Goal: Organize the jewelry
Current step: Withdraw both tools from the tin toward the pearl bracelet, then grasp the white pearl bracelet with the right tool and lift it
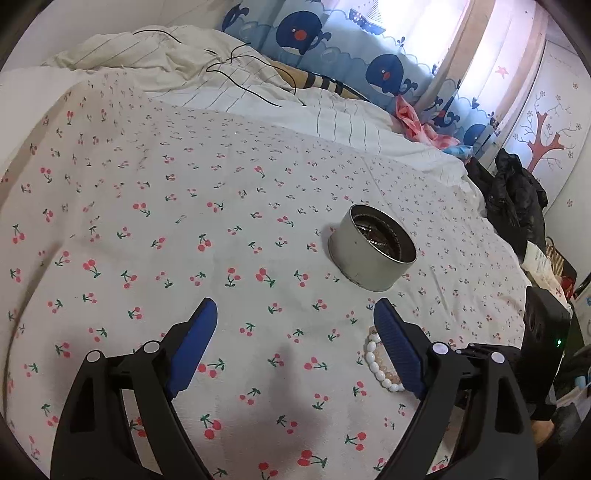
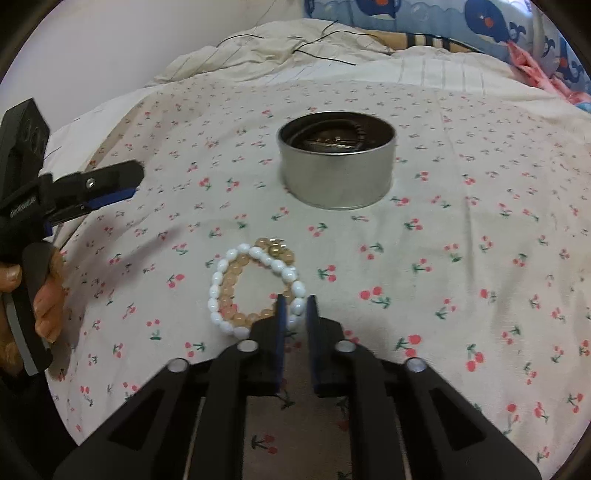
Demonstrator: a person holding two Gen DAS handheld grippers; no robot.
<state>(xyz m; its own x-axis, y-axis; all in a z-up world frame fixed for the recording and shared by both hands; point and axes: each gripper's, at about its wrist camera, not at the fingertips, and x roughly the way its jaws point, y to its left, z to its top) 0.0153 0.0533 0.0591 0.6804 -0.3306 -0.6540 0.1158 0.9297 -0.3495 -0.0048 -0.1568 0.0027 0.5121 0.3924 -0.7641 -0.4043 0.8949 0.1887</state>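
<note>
Two bead bracelets lie overlapped on the cherry-print bedsheet (image 2: 461, 258): a white one (image 2: 221, 280) and a peach one (image 2: 236, 275) with a gold bead. My right gripper (image 2: 296, 301) is shut on the white bracelet, with a bead of its near right side pinched between the blue pads. Behind them stands an open round metal tin (image 2: 334, 177) with dark jewelry inside. The left gripper (image 1: 295, 306) hovers open over bare sheet, left of the bracelets (image 1: 373, 363) and in front of the tin (image 1: 369, 254). It also shows at the left edge of the right wrist view, as the left gripper (image 2: 125, 184) held by a hand (image 2: 46, 295).
A crumpled striped quilt (image 1: 221, 74) with a thin black cable (image 1: 240, 70) lies at the back of the bed. A whale-print curtain (image 1: 314, 33) hangs beyond it. Dark clothes (image 1: 517, 195) are piled off the bed's right edge.
</note>
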